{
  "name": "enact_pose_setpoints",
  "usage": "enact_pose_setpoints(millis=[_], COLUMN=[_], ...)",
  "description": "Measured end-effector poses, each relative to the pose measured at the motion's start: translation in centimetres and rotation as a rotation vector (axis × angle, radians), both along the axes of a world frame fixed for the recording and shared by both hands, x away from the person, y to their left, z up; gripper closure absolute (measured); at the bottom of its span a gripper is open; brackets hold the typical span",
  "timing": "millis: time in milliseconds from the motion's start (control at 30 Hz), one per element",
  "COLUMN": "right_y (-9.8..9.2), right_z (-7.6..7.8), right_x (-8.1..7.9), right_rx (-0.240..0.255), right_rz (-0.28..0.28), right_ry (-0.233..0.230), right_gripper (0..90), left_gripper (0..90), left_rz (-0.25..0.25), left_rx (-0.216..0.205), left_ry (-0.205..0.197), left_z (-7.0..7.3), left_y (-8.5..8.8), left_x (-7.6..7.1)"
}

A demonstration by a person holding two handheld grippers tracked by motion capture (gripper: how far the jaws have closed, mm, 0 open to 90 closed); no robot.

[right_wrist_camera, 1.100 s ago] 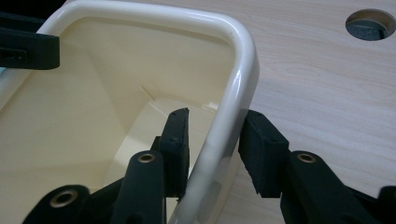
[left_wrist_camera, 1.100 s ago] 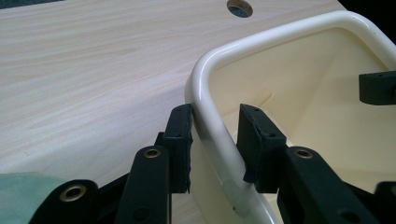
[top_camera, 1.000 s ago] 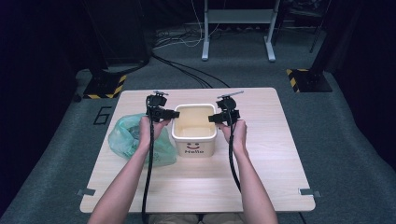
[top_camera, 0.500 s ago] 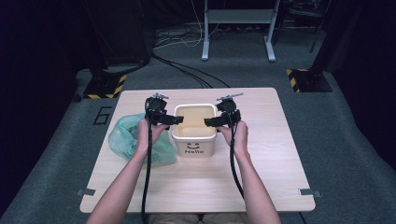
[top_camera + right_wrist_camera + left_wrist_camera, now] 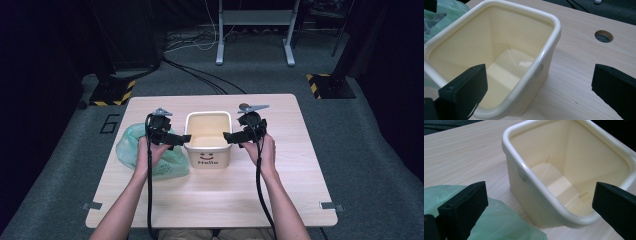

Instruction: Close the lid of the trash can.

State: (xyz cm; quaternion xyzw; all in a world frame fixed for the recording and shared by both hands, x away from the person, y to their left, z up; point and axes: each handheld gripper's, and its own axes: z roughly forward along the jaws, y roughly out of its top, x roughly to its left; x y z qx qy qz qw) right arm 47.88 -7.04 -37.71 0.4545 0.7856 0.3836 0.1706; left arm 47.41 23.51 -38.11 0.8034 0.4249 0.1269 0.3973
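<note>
Your cream bin (image 5: 208, 136) stands upright near the middle of the desk (image 5: 280, 190), its open mouth up and nothing visible inside; the front wall carries a printed smiley and the word "Hello". Your left hand-held gripper (image 5: 183, 139) sits just beside the bin's left rim, and its jaws have just been opening: they now stand spread wide, with the rim's near corner between them in the left gripper view but no pad pressing on it. Your right hand-held gripper (image 5: 228, 136) mirrors it at the right rim, jaws likewise just opened and spread, nothing pinched.

A crumpled green plastic bag (image 5: 131, 150) lies on the desk to the left of the bin, under your left hand and close against the bin's left side. A round hole (image 5: 604, 36) in the desk top lies beyond the bin on your right, well clear of it.
</note>
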Motion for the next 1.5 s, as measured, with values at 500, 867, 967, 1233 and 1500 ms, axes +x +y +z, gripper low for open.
enact_pose_setpoints(millis=[500,867,967,1233,1500], right_y=[-1.4,-1.9,-2.0,-2.6,-3.9], right_z=[-0.2,-1.6,-2.1,-3.8,-5.8], right_x=[-4.6,-7.8,-8.4,-10.0,-11.1], right_rx=[-0.027,-0.062,-0.053,-0.076,-0.081], right_rz=[0.014,0.012,0.010,-0.006,-0.047], right_ry=[-0.078,-0.109,-0.113,-0.118,-0.105], right_gripper=[0.0,0.0,0.0,0.0,0.0], left_gripper=[0.0,0.0,0.0,0.0,0.0], left_rz=[-0.036,-0.107,-0.119,-0.140,-0.168], left_rx=[0.002,0.007,0.020,-0.002,0.010], left_ry=[-0.057,-0.112,-0.122,-0.131,-0.116], left_z=[-1.3,-3.0,-3.4,-4.9,-7.3], left_y=[0.7,-0.3,-0.4,-0.2,-0.5], left_x=[-4.6,-7.5,-8.2,-9.9,-11.0])
